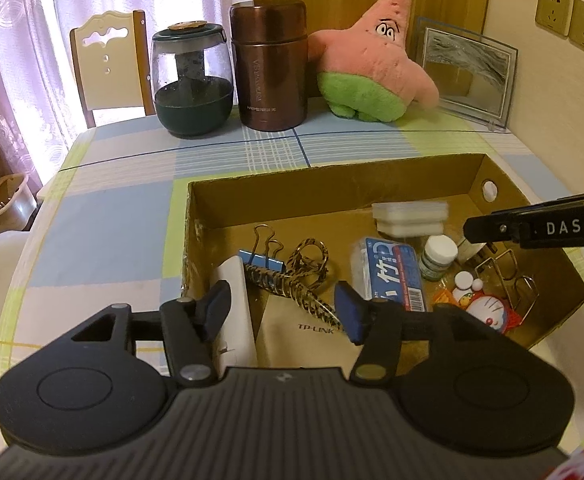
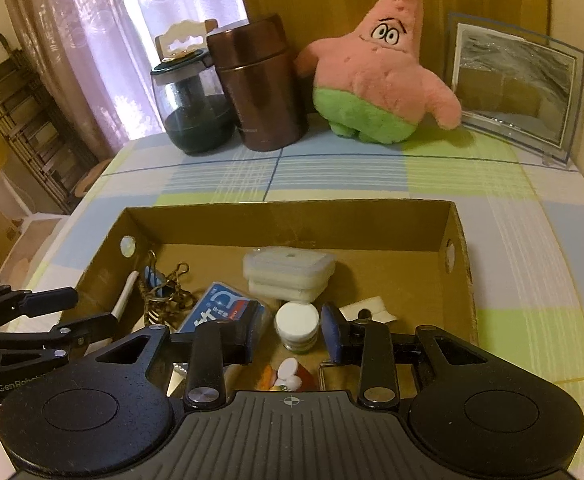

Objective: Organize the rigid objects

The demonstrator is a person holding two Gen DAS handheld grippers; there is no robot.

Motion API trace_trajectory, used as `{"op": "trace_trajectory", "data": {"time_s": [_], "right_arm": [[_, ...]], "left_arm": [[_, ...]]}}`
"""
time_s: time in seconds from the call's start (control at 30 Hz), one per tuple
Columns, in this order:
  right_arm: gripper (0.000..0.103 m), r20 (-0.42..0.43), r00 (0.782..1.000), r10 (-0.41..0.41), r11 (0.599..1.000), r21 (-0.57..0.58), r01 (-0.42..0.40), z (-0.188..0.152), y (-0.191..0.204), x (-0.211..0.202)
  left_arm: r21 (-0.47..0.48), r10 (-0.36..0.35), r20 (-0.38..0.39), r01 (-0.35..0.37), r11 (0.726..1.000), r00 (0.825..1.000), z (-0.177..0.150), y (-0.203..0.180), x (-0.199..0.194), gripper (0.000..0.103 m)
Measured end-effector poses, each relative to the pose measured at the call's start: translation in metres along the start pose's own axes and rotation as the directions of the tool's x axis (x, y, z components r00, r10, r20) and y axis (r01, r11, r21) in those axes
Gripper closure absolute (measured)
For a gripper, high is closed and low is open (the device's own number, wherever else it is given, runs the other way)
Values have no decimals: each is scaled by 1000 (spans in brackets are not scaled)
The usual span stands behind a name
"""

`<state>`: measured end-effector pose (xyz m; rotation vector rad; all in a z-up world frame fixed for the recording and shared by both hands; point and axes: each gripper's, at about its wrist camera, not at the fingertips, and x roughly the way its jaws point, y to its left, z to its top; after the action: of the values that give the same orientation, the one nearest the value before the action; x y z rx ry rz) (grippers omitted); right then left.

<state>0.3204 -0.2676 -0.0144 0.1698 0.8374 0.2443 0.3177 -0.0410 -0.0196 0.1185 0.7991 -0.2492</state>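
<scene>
Cardboard box (image 1: 372, 176) sits on the checked desk (image 1: 111, 216), holding the loose rigid items.

Left gripper (image 1: 281, 306): fingers apart, empty, poised over the box's left end, above the white slab (image 1: 235, 300) and the TP-LINK carton (image 1: 304, 336).

Right gripper (image 2: 287, 338): fingers apart, empty, hanging over the box's near middle with the white-capped bottle (image 2: 296, 326) in line between them. Whether they reach down to it cannot be told.

Contents and likely handling:
- Bottle: small, stiff, probably light. Round, smooth cap could roll or slip, so grip across the body below the cap.
- Blue pack (image 1: 392, 276): flat, glossy wrap, likely slippery. Take it across the short edges.
- Stacked clear tubs (image 2: 289, 270): light, thin walls may flex. Pinch at a rim corner.
- Binder clip (image 1: 261, 258) tangled with a patterned chain (image 1: 304, 276): stiff metal, but lifting one would probably drag the other.
- Wire clips (image 1: 508, 276) and a cartoon charm (image 1: 488, 312) at the right end: thin, hard to seat in the pads.
- TP-LINK carton: rigid, flat, partly under the chain.

Behind the box, along the desk's far edge: glass jar (image 1: 191, 80), brown flask (image 1: 267, 64), pink plush (image 1: 376, 64), picture frame (image 1: 468, 76). The jar and frame look breakable, so keep clear of them.
</scene>
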Motion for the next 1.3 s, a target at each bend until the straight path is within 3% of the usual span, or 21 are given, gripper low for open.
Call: {"op": "trace_trajectory", "data": {"time_s": [0.27, 0.43, 0.63, 0.77, 1.3], "right_arm": [[66, 5, 1000, -14, 1000, -8, 14, -2, 2, -4], [44, 14, 1000, -20, 1000, -17, 20, -6, 6, -10], [30, 21, 1000, -17, 1000, -11, 17, -14, 7, -23], [27, 17, 1000, -22, 1000, -3, 22, -19, 7, -34], [22, 37, 997, -71, 997, 0, 71, -53, 21, -93]], "left_arm": [[3, 10, 16, -10, 1000, 1000, -4, 0, -4, 33], [1, 15, 25, -15, 1000, 1000, -6, 0, -10, 20], [-9, 14, 34, -14, 1000, 999, -7, 1, -22, 13], [-20, 18, 47, -17, 1000, 999, -10, 0, -32, 5], [-122, 48, 48, -42, 992, 998, -32, -3, -87, 4]]}}
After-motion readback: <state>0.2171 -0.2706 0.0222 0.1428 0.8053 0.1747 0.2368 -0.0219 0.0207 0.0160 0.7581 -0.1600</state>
